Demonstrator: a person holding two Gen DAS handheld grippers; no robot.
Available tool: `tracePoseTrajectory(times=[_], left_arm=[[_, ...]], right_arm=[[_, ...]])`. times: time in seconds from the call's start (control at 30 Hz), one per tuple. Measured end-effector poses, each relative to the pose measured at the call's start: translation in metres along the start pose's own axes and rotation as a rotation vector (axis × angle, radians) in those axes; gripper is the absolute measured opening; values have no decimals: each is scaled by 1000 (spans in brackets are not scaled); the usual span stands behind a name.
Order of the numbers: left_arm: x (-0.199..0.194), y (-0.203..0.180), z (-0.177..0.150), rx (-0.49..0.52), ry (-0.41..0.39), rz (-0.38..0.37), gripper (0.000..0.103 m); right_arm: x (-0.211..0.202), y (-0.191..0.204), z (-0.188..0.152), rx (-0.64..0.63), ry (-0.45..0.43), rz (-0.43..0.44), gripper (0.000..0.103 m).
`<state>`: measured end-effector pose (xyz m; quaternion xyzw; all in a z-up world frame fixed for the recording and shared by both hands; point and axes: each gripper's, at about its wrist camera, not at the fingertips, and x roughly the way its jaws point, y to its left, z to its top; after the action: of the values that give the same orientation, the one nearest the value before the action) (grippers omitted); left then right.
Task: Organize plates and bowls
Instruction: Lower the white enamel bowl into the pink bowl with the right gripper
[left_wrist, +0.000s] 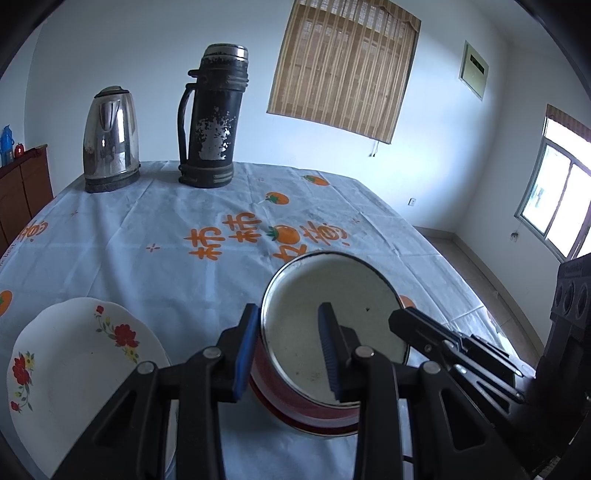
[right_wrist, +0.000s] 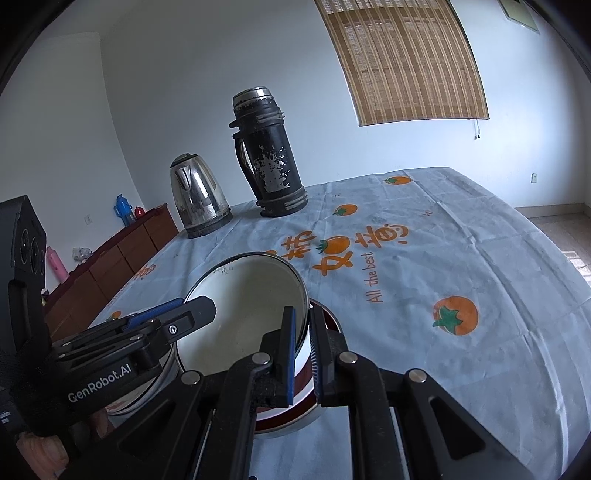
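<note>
A red enamel bowl (left_wrist: 325, 325) with a cream inside is tilted above the tablecloth, near the table's front. My left gripper (left_wrist: 291, 343) straddles its left rim, one finger outside and one inside, with a visible gap to the rim. My right gripper (right_wrist: 303, 354) is shut on the bowl's (right_wrist: 251, 306) right rim, and it also shows in the left wrist view (left_wrist: 413, 325). A second red bowl (right_wrist: 325, 317) sits under the tilted one. A white plate with red flowers (left_wrist: 74, 369) lies to the left.
A steel kettle (left_wrist: 110, 144) and a tall black thermos (left_wrist: 210, 122) stand at the far left of the table (left_wrist: 184, 221). A wooden cabinet (right_wrist: 122, 251) stands against the left wall. The table's right edge drops to the floor.
</note>
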<state>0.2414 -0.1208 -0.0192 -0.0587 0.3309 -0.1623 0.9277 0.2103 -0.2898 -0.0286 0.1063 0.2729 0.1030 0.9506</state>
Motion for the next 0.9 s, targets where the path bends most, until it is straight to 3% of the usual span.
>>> tracePoseTrajectory(times=[0.9], left_arm=[[7, -2, -4, 17, 47, 4, 31]], right_arm=[[1, -7, -7, 35, 29, 17, 10]])
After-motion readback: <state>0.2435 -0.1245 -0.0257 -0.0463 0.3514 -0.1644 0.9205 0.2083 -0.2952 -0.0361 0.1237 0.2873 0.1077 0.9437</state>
